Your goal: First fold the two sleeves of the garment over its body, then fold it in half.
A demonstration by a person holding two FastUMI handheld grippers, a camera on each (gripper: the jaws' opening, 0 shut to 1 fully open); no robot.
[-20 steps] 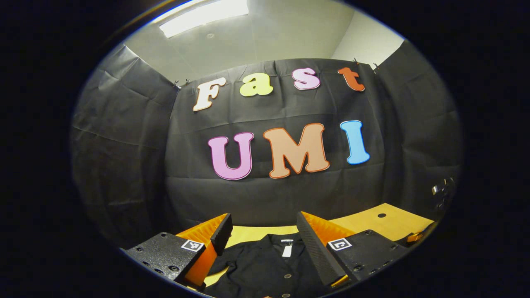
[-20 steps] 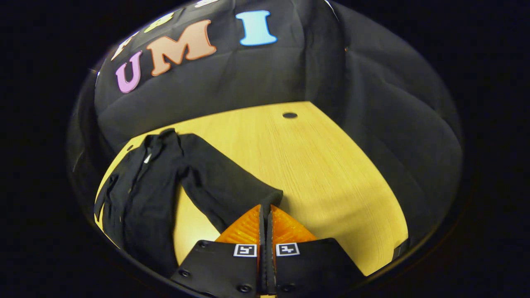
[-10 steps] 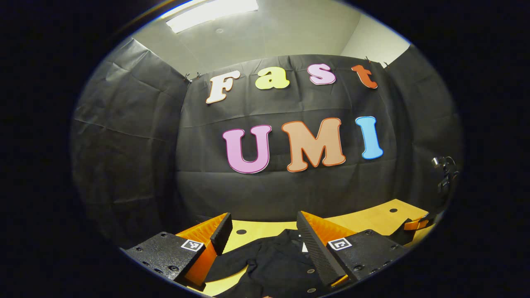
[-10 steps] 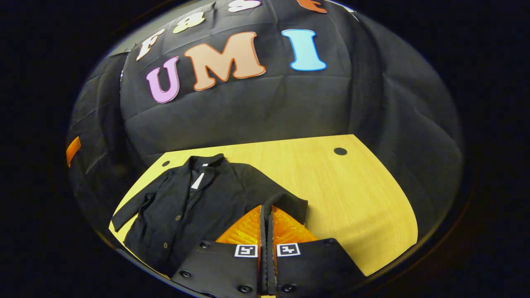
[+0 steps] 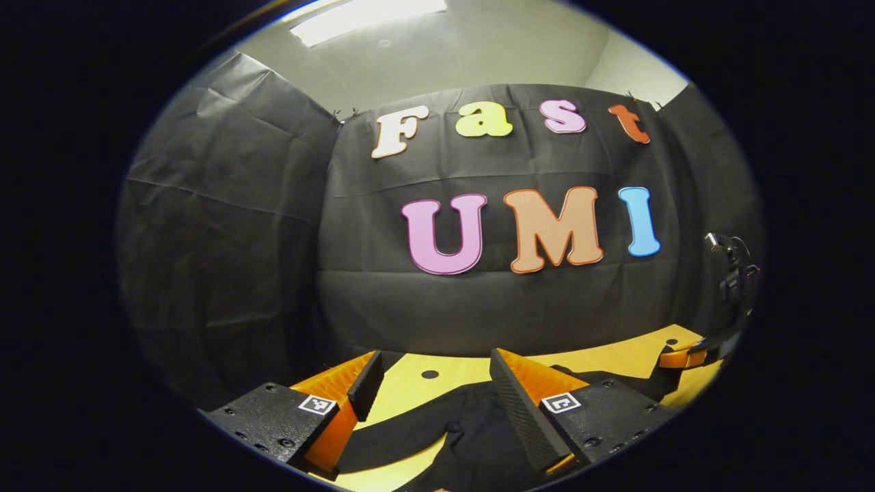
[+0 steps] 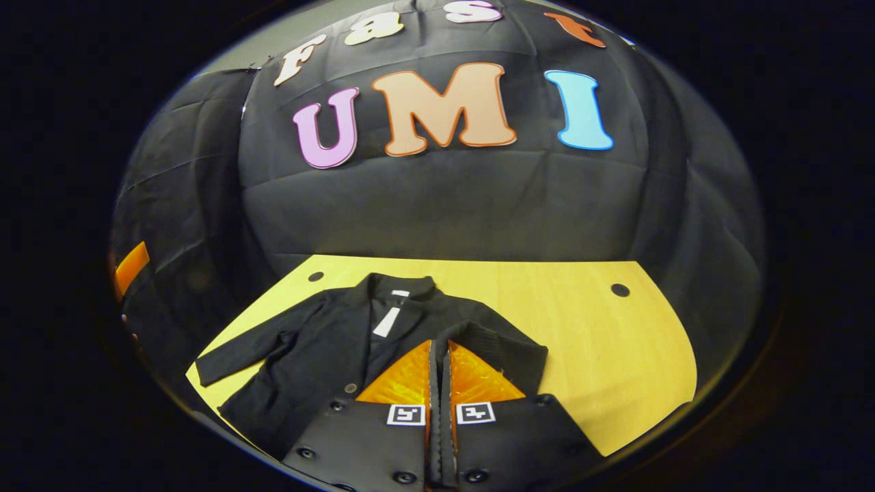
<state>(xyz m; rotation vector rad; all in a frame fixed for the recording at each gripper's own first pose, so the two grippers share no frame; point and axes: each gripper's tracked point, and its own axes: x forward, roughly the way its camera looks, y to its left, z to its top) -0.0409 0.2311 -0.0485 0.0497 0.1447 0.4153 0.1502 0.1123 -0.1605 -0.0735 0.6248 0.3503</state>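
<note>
The right gripper (image 6: 439,355), clamped on the sleeve (image 6: 506,345), has carried it over the jacket (image 6: 321,345) at lower centre; the left gripper (image 5: 432,383) hangs open.

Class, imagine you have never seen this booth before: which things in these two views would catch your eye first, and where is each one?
First the black garment, spread on the yellow wooden table with one sleeve stretched out to the side. Next the right gripper, its fingers pressed together over the other sleeve's cuff, which lies across the garment's body. In the left gripper view, the left gripper hangs open above dark cloth near the table's edge.
</note>
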